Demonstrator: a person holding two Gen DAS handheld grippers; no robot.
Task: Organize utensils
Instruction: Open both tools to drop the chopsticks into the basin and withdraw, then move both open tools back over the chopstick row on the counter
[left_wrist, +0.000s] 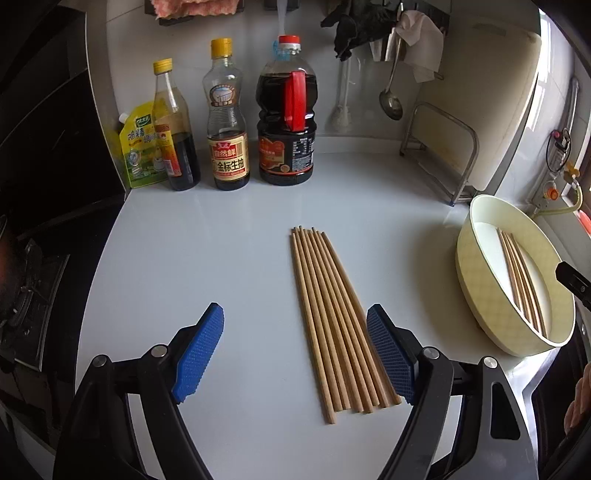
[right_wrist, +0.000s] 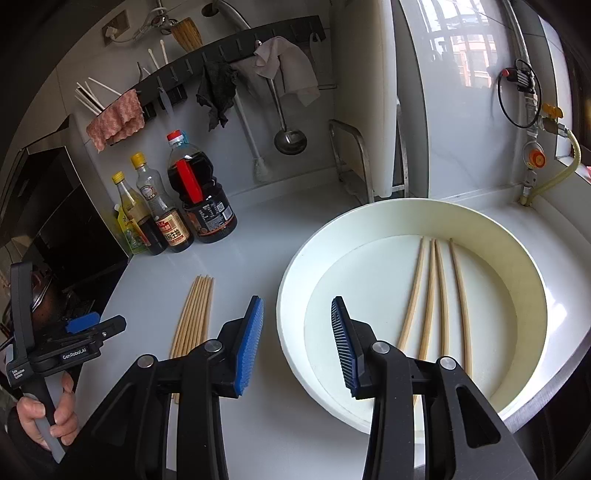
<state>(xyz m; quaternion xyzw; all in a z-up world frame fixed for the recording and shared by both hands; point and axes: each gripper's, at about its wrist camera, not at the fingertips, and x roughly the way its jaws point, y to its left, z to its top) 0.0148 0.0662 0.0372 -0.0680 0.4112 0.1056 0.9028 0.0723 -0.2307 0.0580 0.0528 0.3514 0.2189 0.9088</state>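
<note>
My left gripper (left_wrist: 295, 350) hangs wide open over the bundle of chopsticks (left_wrist: 332, 321) lying on the white counter (left_wrist: 221, 240), holding nothing; the right pad (left_wrist: 388, 354) covers part of the bundle's edge. My right gripper (right_wrist: 297, 343) stands partly open and empty above the rim of the cream basin (right_wrist: 295, 288), where four chopsticks (right_wrist: 436, 295) lie (their near ends hidden behind the finger). The basin is cut off by the left view's edge.

Wooden chopsticks (left_wrist: 332, 321) lie bundled on the counter; four more inside the basin (right_wrist: 291, 295).
</note>
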